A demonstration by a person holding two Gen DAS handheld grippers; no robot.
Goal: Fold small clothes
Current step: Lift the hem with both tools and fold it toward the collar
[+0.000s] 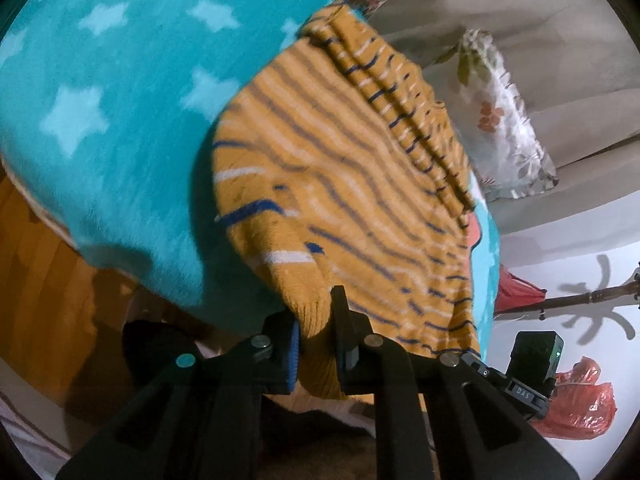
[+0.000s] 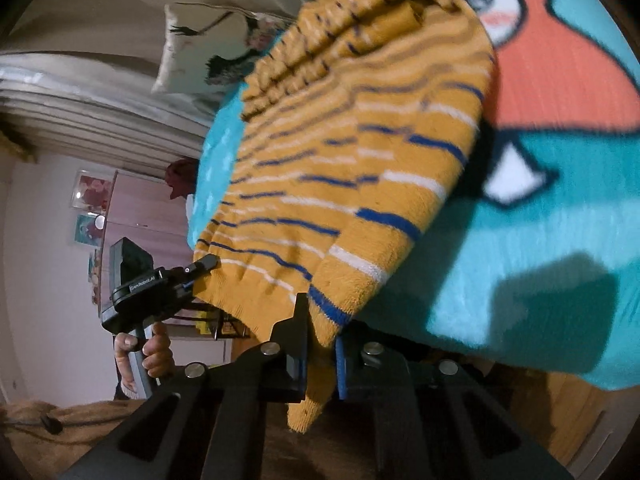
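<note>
left gripper: clamped on striped sweater cuff, lower centre | right gripper: clamped on other cuff | sweater spread over teal blanket | both cuffs to be carried level, tension kept even

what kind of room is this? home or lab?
Most likely a home living room: a beige sofa with a floral cushion, a teal star-print blanket as the folding surface, and wood flooring.

A small mustard-yellow knit sweater with thin blue and white stripes lies spread over a turquoise blanket, bunched in ridges along its far edge. Two ribbed cuffs at its near edge hang off, each pinched at the hem.
</note>
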